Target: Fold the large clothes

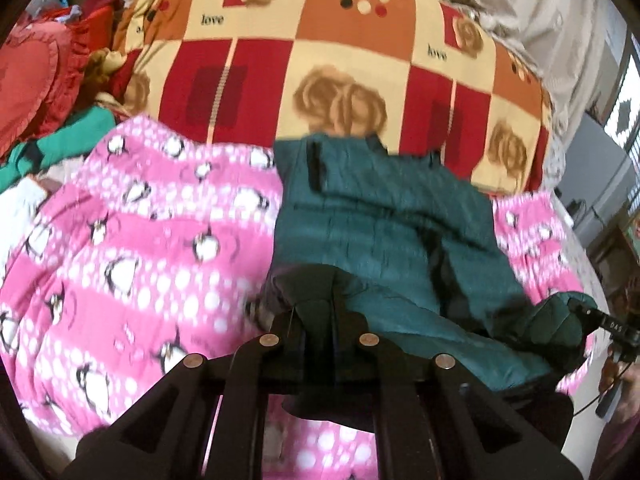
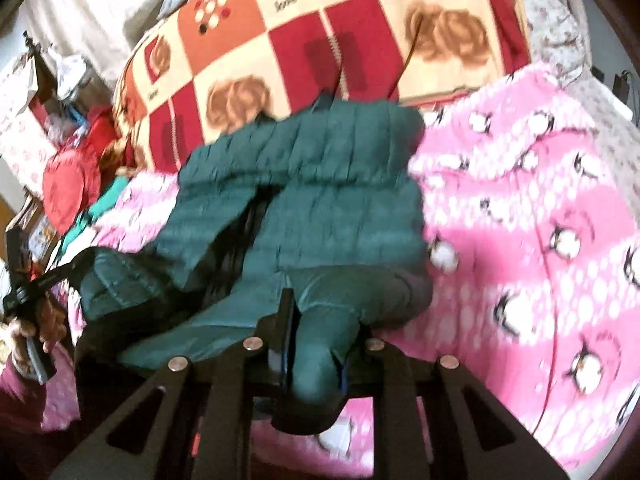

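A dark green quilted jacket [image 1: 372, 216] lies on a pink penguin-print blanket [image 1: 132, 248]; it also shows in the right wrist view [image 2: 320, 184]. My left gripper [image 1: 316, 308] is shut on the jacket's near hem at its left corner. My right gripper [image 2: 316, 336] is shut on a bunched fold of the near hem. The right gripper also shows at the right edge of the left wrist view [image 1: 576, 308], clamped on green fabric. The left gripper shows at the left of the right wrist view [image 2: 80, 264], also on the jacket. Both frames are blurred.
A red, orange and cream checked blanket with roses [image 1: 320, 60] covers the bed behind the jacket. A red heart cushion [image 1: 36, 76] and piled clothes lie at the far left. Pale curtains [image 1: 560, 40] hang at the back right.
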{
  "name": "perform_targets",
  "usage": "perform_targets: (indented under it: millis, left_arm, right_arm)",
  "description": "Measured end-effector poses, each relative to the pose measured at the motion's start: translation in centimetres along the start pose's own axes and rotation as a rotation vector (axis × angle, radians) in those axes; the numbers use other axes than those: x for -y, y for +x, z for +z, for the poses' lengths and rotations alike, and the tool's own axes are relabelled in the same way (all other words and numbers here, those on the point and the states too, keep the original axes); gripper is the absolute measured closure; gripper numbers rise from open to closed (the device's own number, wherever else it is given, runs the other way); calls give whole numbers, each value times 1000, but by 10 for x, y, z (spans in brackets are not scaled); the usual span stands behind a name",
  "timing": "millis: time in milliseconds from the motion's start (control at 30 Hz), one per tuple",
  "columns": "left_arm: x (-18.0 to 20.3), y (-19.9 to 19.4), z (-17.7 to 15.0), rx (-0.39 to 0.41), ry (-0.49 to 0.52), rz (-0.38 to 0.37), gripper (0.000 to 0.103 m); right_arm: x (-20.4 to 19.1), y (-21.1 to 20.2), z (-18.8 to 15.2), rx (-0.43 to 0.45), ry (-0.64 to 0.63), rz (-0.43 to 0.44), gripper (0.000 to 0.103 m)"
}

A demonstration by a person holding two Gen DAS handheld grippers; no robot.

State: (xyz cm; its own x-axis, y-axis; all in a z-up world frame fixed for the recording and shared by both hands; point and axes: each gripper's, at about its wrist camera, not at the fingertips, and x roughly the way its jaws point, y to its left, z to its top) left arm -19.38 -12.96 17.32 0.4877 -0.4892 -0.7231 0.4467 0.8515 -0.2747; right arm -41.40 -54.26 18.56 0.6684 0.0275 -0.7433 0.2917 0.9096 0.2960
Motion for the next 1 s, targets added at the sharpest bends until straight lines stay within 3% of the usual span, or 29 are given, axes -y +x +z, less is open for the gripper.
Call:
perform_targets:
  millis: [200, 500, 767, 1000]
  left_arm:
    - [9, 15, 38, 67, -18, 19, 103]
    - [22, 73, 102, 128, -26, 121, 103]
    - [27, 111, 124, 132, -12, 182, 103]
    - [24, 137, 149, 131, -39, 216, 103]
  right_arm:
    - [8, 21, 55, 61, 29, -53, 86]
    - [17, 68, 125, 103, 14, -155, 86]
    - [30, 109, 159, 65, 24, -196, 86]
    - [33, 139, 193, 88, 41, -218, 86]
